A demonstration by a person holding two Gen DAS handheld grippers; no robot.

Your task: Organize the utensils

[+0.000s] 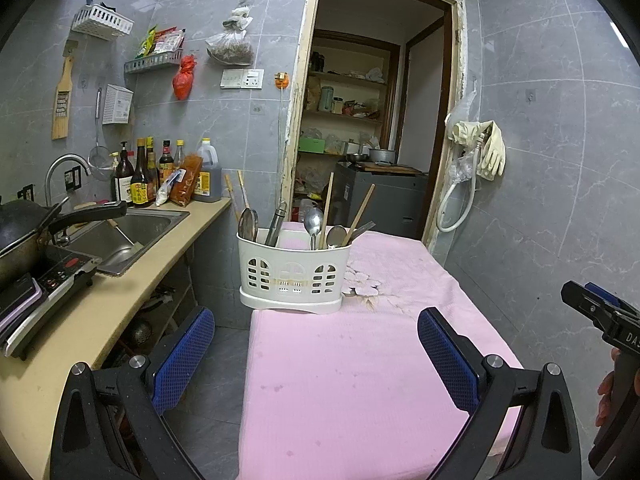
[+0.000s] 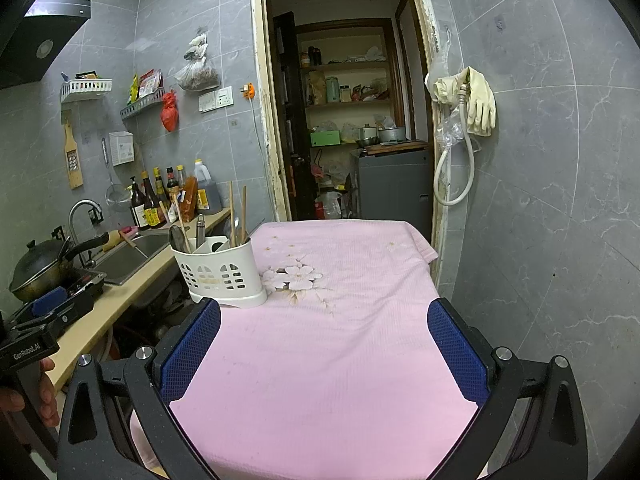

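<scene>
A white slotted utensil holder [image 1: 294, 270] stands at the left edge of a table covered by a pink cloth [image 1: 352, 360]. Spoons [image 1: 313, 222], chopsticks [image 1: 360, 214] and a metal handle stand upright in it. My left gripper [image 1: 316, 344] is open, hovering over the near part of the cloth, well short of the holder, with nothing between its blue pads. In the right wrist view the holder [image 2: 222, 272] sits at the left, and my right gripper [image 2: 324, 336] is open and empty above the cloth [image 2: 340, 340]. The other gripper [image 1: 600, 312] shows at the right edge.
A counter [image 1: 132, 280] runs along the left with a sink [image 1: 128, 236], a wok on a cooktop [image 1: 24, 240] and sauce bottles [image 1: 160, 172]. Ahead is a doorway [image 1: 372, 120] to a pantry. Rubber gloves [image 1: 490, 148] and a hose hang on the right wall. A hand [image 2: 44, 396] holds the left gripper.
</scene>
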